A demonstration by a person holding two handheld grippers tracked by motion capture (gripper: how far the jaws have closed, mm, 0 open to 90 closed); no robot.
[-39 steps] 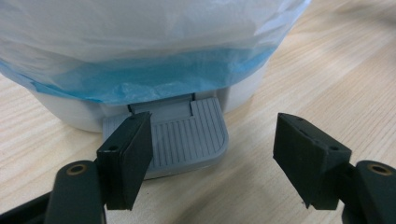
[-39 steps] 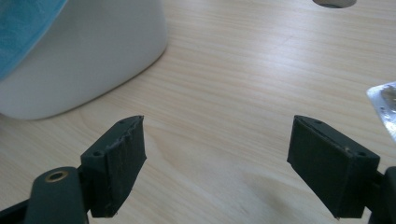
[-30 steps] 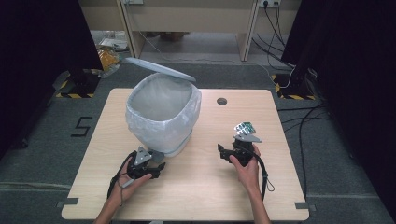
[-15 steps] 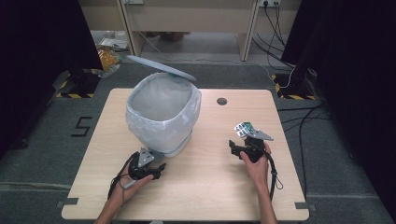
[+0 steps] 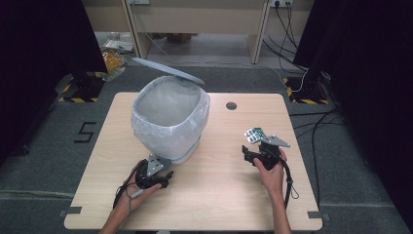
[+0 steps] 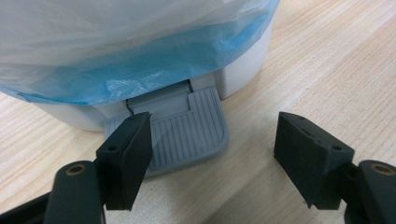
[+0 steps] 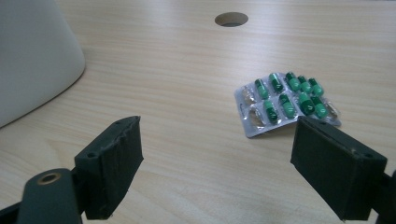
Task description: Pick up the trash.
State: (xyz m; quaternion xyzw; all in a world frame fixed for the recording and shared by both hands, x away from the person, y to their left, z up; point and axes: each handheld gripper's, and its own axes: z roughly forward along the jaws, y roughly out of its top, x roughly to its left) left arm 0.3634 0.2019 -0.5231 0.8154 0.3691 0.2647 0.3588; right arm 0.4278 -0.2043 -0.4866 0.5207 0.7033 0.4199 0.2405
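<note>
A white pedal bin (image 5: pixel 170 122) with a pale plastic liner (image 6: pixel 140 46) stands left of the table's middle, and its grey lid (image 5: pixel 168 70) is raised. My left gripper (image 5: pixel 163 171) sits at the bin's near foot. In the left gripper view its jaws stand apart (image 6: pixel 215 126), and one finger (image 6: pixel 128 154) is over the grey ribbed pedal (image 6: pixel 187 126). A blister pack of green capsules (image 7: pixel 285 100) lies flat on the table (image 5: pixel 254 134). My right gripper (image 7: pixel 219 135) is just short of the pack (image 5: pixel 252 150). Its jaws have just been opening and nothing is between them.
A round cable hole (image 5: pixel 231 105) pierces the wooden table (image 5: pixel 219 195) behind the pack. The bin's white wall (image 7: pixel 32 60) rises to the left of the right gripper. Cables and dark stands sit on the floor beyond the table.
The right hand has slid a little to the right, away from the bin. The blister pack, the left hand and the raised lid have stayed where they were.
</note>
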